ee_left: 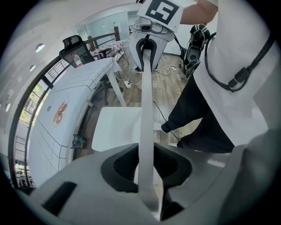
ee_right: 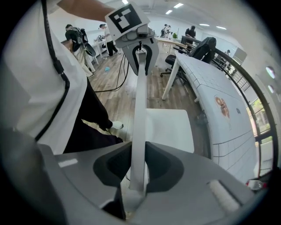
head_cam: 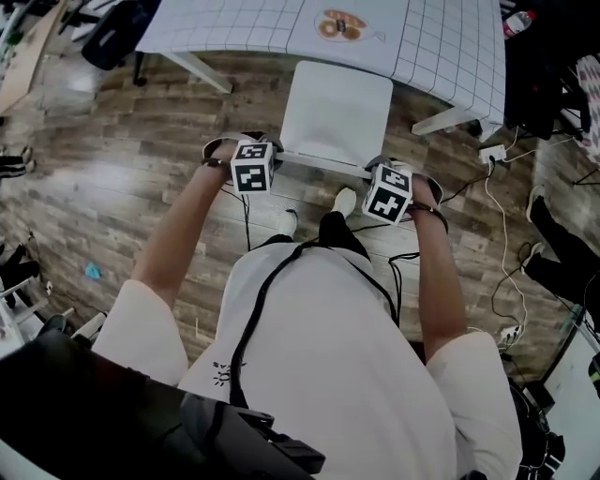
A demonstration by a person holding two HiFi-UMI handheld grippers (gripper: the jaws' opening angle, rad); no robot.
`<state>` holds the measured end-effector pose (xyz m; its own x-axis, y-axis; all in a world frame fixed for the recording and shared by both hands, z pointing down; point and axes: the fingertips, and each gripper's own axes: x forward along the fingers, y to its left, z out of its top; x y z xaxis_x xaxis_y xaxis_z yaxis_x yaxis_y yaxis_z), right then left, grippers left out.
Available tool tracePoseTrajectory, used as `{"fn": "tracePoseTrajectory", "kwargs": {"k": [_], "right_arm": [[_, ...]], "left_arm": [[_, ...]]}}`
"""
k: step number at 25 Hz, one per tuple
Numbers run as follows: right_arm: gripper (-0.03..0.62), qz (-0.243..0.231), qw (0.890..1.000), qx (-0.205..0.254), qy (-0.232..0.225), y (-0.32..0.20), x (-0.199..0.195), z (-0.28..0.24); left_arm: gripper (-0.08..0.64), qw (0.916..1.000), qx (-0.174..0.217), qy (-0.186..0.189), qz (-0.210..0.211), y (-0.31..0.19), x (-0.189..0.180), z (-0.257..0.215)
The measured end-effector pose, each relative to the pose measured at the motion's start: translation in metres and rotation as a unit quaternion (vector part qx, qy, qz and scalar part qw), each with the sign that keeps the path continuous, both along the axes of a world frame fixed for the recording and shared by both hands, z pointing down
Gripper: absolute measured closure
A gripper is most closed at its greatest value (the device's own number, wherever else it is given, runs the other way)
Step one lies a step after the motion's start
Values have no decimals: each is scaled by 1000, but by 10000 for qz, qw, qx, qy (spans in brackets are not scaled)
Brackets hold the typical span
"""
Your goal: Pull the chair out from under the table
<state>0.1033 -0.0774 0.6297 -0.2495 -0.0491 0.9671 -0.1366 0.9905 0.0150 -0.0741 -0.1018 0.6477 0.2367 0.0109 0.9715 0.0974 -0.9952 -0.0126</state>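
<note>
Closest to the head camera is the person's white shirt [head_cam: 328,375], crossed by a thin black strap [head_cam: 258,309]; it fills the view from 5 to 7 o'clock. Far out at 9 o'clock a small blue scrap [head_cam: 92,272] lies on the brown wooden plank floor [head_cam: 112,169].

Just left of 12 o'clock from the view's centre, the left gripper [ee_left: 145,163], topped by its black-and-white marker cube, points steeply down. Its jaws are pinching the left end of the thin white backrest [head_cam: 323,164], and in the left gripper view the dark pads press on both faces of that rail.

The backrest belongs to the white chair [head_cam: 337,112] with the square seat, which stands at 12 o'clock. In the head view the seat lies almost wholly on the near side of the white gridded bench [head_cam: 441,47], with its far edge meeting the bench's near edge. A round orange-brown print [head_cam: 339,25] sits on the bench top straight beyond the seat. The person's white shoes [head_cam: 345,200] stand on the floor just behind the backrest.

At 1 o'clock the right gripper [ee_right: 138,166] also points steeply down, and its jaws are clamped on the right end of the same rail. Farther out, around 3 o'clock, white cables [head_cam: 497,216] trail over the floor.
</note>
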Motion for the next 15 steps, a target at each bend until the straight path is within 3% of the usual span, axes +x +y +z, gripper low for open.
{"fn": "tracePoseTrajectory", "kwargs": {"k": [4, 9, 15], "right_arm": [[506, 148, 9989, 221, 392, 2, 2, -1], [505, 239, 9978, 362, 506, 0, -6, 0], [485, 491, 9950, 443, 742, 0, -5, 5]], "left_arm": [[473, 9995, 19, 163, 252, 2, 1, 0], [474, 9989, 44, 318, 343, 3, -7, -3], [472, 9977, 431, 351, 401, 4, -8, -1]]}}
